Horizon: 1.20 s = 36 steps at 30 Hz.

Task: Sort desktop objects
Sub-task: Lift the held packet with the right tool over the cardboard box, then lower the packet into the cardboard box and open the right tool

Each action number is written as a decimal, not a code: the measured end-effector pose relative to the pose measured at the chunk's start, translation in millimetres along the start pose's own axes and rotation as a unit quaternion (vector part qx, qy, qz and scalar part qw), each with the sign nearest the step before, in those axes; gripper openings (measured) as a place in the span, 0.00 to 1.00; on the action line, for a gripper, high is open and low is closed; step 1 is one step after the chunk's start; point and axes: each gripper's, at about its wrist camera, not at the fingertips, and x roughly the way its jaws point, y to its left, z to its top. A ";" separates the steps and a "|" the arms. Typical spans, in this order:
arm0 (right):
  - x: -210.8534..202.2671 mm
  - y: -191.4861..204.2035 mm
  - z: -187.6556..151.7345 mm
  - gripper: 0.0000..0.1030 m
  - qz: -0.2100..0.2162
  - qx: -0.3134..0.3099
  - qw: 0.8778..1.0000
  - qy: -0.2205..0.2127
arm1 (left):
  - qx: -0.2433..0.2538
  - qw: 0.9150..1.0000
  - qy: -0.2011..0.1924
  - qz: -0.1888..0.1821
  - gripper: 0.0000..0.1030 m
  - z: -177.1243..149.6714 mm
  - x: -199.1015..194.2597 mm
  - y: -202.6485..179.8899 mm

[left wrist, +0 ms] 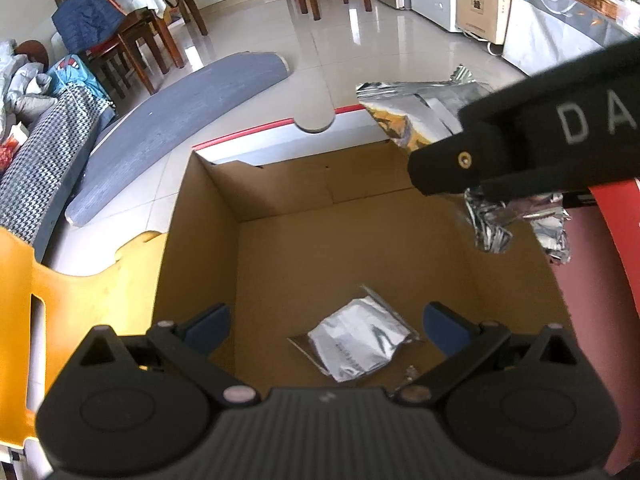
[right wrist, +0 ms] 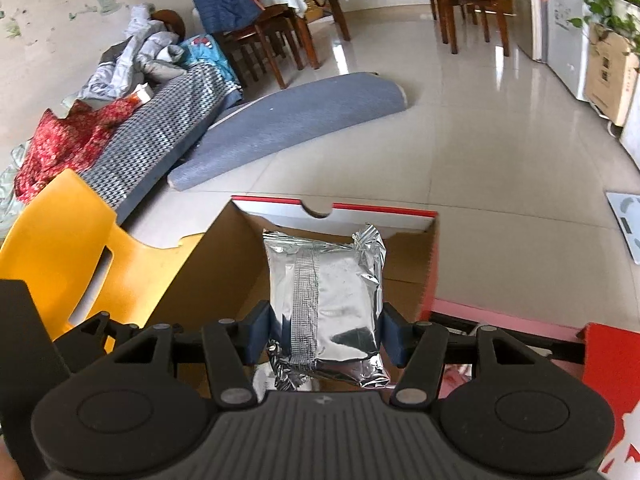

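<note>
Risk here: right tongs [right wrist: 326, 330] pinching the foil pouch [right wrist: 326, 304] over the cardboard box [left wrist: 208, 240], left tongs [left wrist: 326, 326] spread, so a crooked release probably snags the rim.

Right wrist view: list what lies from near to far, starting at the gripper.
right gripper → silver foil packet it clamps → cardboard box far wall with red-edged flap → grey mat on the floor → wooden chairs

A crinkled silver foil packet [right wrist: 328, 300] hangs above the open cardboard box [right wrist: 224, 280], pinched at both sides. A smaller flat silver sachet [left wrist: 356, 340] lies tilted on the box floor.
</note>
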 end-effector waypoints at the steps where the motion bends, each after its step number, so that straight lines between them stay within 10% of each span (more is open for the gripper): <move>1: 2.0 2.1 0.1 0.55 0.002 -0.003 1.000 0.001 | -0.003 1.000 0.002 0.001 1.00 0.1 0.6 2.2; 36: 99.2 19.3 -10.6 0.55 0.001 -0.032 0.994 0.102 | 0.019 0.997 0.073 -0.019 1.00 -13.9 39.8 9.9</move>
